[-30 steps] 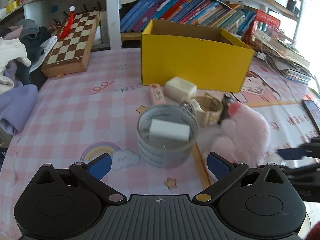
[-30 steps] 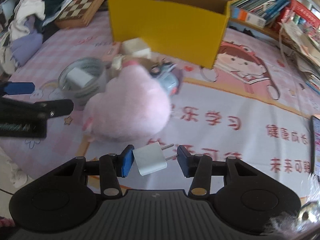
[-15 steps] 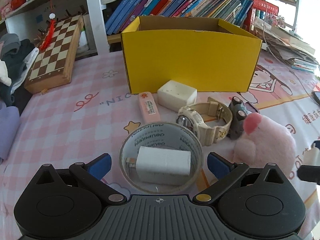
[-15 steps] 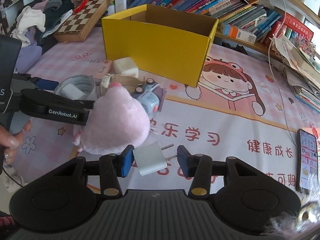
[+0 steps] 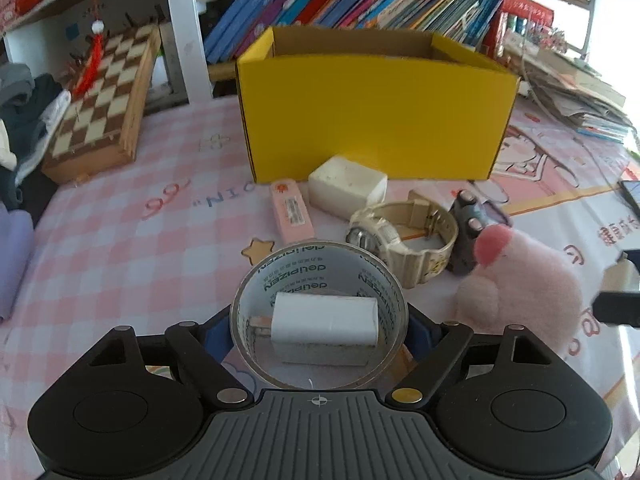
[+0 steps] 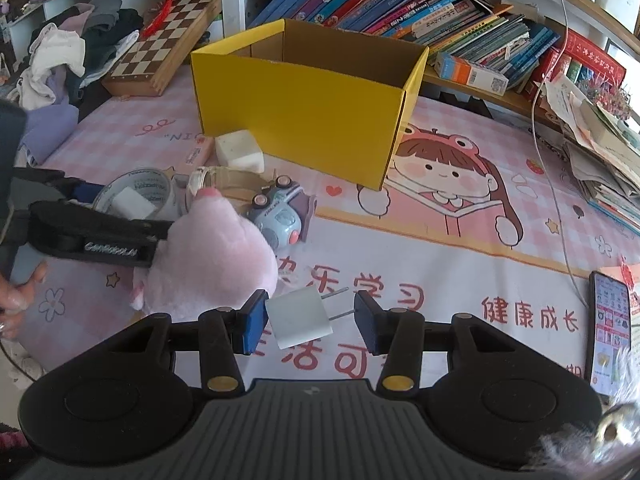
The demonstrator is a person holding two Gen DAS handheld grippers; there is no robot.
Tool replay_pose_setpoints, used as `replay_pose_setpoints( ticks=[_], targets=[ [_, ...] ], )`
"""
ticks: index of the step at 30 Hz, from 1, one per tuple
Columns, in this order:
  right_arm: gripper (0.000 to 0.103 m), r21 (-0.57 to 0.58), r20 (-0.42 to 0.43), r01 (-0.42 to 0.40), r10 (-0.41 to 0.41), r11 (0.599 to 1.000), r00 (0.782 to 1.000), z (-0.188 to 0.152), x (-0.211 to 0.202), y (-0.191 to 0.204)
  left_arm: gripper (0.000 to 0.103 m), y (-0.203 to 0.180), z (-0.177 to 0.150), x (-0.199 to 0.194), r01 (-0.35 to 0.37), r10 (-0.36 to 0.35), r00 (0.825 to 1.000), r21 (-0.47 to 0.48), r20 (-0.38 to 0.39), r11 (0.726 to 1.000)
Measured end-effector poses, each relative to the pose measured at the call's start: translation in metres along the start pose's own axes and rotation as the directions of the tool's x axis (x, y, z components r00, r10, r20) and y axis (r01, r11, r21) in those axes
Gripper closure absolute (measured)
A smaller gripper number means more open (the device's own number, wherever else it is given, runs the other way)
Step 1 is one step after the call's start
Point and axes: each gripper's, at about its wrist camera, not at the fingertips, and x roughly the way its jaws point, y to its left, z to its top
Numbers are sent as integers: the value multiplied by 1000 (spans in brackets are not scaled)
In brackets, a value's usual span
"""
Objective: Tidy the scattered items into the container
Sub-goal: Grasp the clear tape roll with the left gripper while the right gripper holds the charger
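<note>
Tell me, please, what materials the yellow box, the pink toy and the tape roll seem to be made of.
Yellow box: likely corrugated cardboard, matte yellow outside, brown inside.
Pink toy: plush fabric, by its fuzzy surface.
Tape roll: apparently clear glossy plastic film; print shows through.

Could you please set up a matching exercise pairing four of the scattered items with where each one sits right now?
Items:
1. tape roll
2. charger plug
3. white block
4. toy car

Places:
A. lying close in front of the yellow box
B. between the fingers of the right hand-held gripper
C. between the fingers of the left hand-held gripper
D. beside the pink plush toy, near the watch

Pairs: 1-C, 2-B, 3-A, 4-D
</note>
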Motion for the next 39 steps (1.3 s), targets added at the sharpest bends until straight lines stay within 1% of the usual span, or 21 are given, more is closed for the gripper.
replay_pose_setpoints(
  ticks=[10,18,29,39],
  targets=[
    [58,41,7,-8,8,999,1000,15,2,-19,19,4,11,-38,17,-13,996,-46,83,999],
    [58,32,34,-25,24,999,999,30,-1,-26,19,-1,30,-56,45,-40,989,-35,142,998],
    [58,-7,67,-60,60,998,996,49,3,-29,19,-7,49,-63,46,-43,983,-13,179,999],
    [58,-32,90,-95,98,995,991,62,8,-32,19,-12,62,-65,34,-34,981,3,193,999]
  ],
)
